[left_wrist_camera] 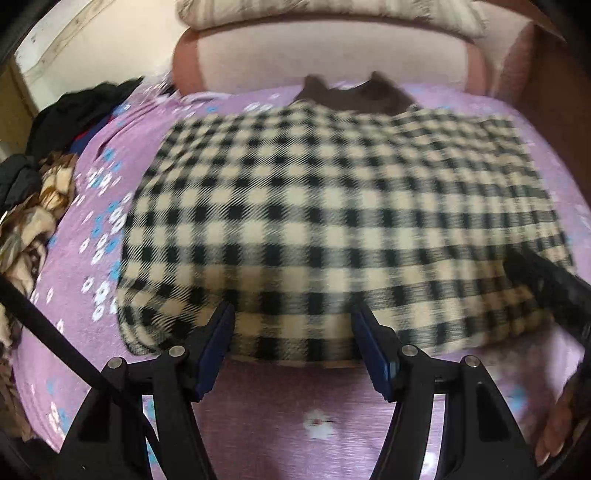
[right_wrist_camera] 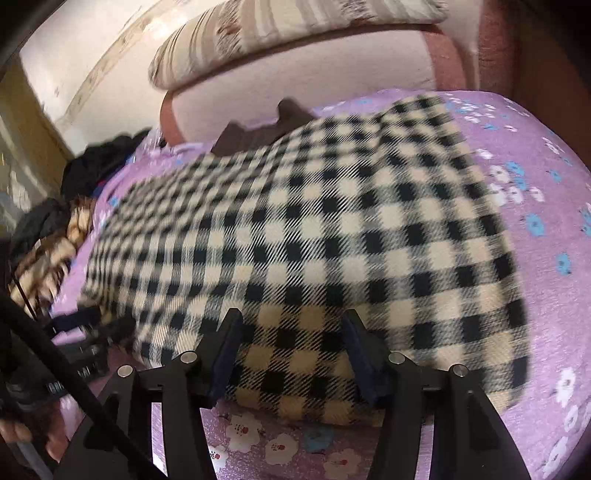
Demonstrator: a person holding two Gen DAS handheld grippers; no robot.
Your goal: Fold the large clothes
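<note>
A large black-and-cream checked garment (left_wrist_camera: pixel 332 221) lies folded flat on the purple flowered bedspread (left_wrist_camera: pixel 258 413); it also shows in the right wrist view (right_wrist_camera: pixel 332 229). A brown collar or lining (left_wrist_camera: pixel 354 94) shows at its far edge. My left gripper (left_wrist_camera: pixel 293 314) is open, its fingers at the near edge of the garment's left part, nothing between them. My right gripper (right_wrist_camera: pixel 291 321) is open over the near edge of the right part, empty. The right gripper's tip shows in the left wrist view (left_wrist_camera: pixel 546 280). The left gripper shows in the right wrist view (right_wrist_camera: pixel 81 332).
A heap of dark and brown patterned clothes (left_wrist_camera: pixel 37 177) lies at the bed's left side. A pink padded headboard (left_wrist_camera: pixel 332 55) with a striped pillow (right_wrist_camera: pixel 295 29) stands behind. The bedspread's right part (right_wrist_camera: pixel 546 184) is bare.
</note>
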